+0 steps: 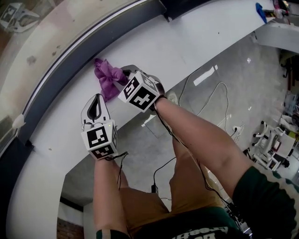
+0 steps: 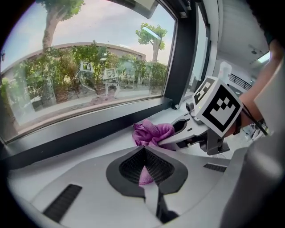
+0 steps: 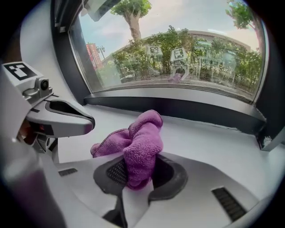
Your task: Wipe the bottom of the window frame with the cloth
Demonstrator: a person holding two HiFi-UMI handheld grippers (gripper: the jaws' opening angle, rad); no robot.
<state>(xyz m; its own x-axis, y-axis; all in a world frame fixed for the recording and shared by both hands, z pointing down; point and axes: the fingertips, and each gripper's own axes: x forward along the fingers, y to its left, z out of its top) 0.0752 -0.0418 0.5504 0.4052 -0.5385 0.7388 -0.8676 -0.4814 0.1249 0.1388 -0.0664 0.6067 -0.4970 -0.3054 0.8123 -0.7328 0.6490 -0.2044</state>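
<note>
A crumpled purple cloth point(image 1: 105, 77) lies on the white sill point(image 1: 159, 49), right against the dark bottom rail of the window frame point(image 1: 70, 59). My right gripper point(image 1: 122, 73) is shut on the cloth point(image 3: 141, 142), which bunches up out of its jaws point(image 3: 138, 171). My left gripper point(image 1: 96, 97) rests on the sill just left of and nearer than the cloth, jaws together and holding nothing. In the left gripper view point(image 2: 144, 156) the cloth point(image 2: 152, 131) lies a short way ahead, with the right gripper point(image 2: 187, 131) on it. The dark rail point(image 3: 178, 107) runs behind the cloth.
The sill's front edge drops to a grey floor with cables point(image 1: 205, 100) and a white power strip point(image 1: 236, 128). Equipment point(image 1: 271, 147) stands at the far right. A blue object point(image 1: 260, 11) sits at the sill's far right end. Glass point(image 2: 89, 67) rises above the rail.
</note>
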